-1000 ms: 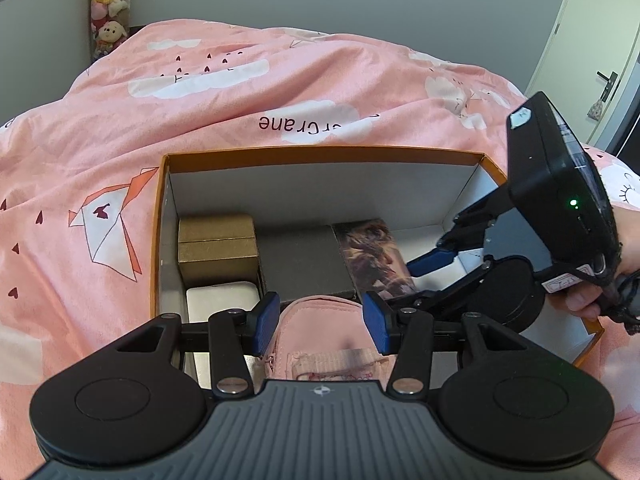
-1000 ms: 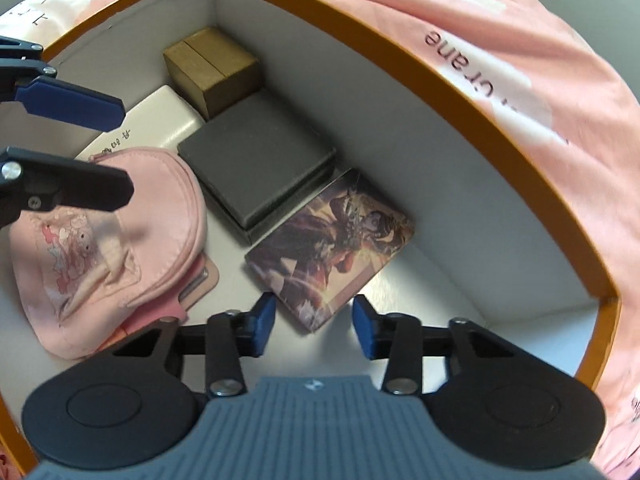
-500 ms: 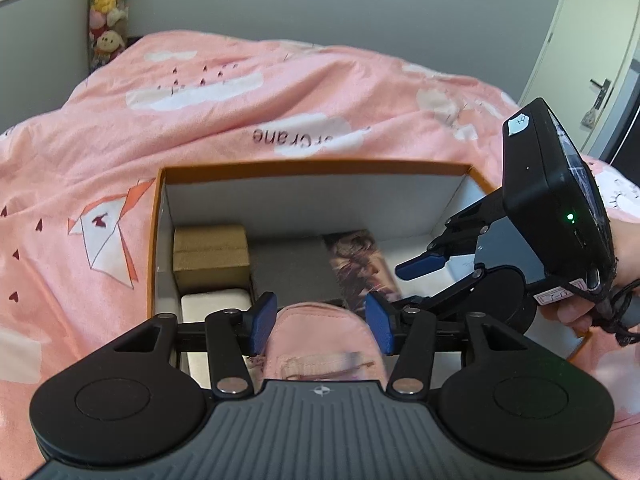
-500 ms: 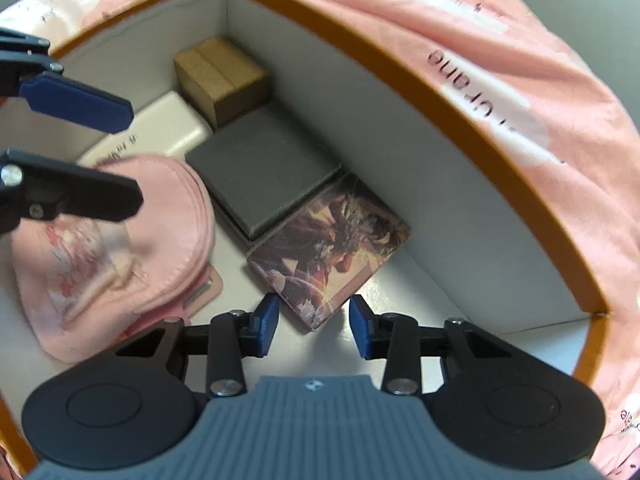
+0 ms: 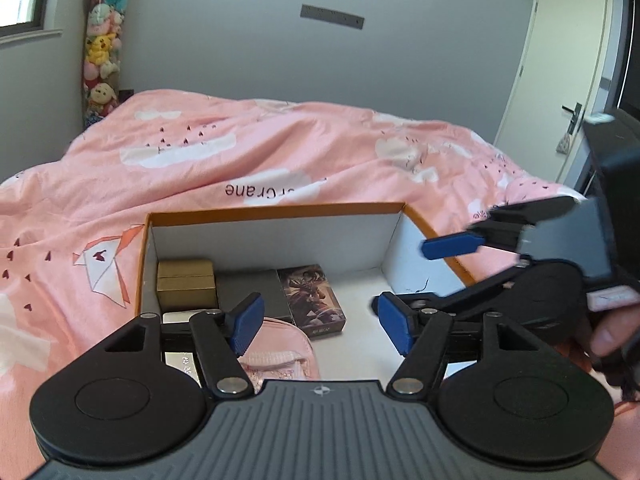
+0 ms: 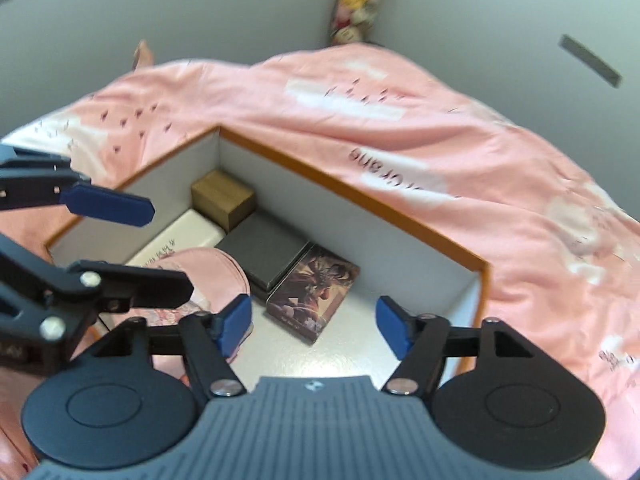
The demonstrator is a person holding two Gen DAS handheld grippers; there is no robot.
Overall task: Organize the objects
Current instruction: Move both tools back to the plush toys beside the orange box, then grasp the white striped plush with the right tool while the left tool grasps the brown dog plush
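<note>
An orange-rimmed box (image 5: 280,212) (image 6: 360,196) with white walls sits on the pink bed. Inside lie a gold box (image 5: 186,284) (image 6: 222,198), a white box (image 6: 176,240), a dark grey box (image 5: 256,292) (image 6: 264,250), an illustrated card box (image 5: 312,300) (image 6: 316,288) and a pink pouch (image 5: 280,344) (image 6: 212,268). My left gripper (image 5: 320,320) (image 6: 136,244) hovers above the pouch, its jaws opening, nothing between the pads. Over the box's bare right part, my right gripper (image 6: 315,324) (image 5: 424,272) is opening too and holds nothing.
A pink duvet (image 5: 280,148) surrounds the box. Plush toys (image 5: 102,52) hang in the far left corner by a window. A white door (image 5: 560,80) stands at the right. A hand (image 5: 608,332) holds the right gripper.
Both grippers have risen and drawn back from the box floor. Their jaws have spread wider; the left pads no longer flank the pouch's top. The pouch stays in the box.
</note>
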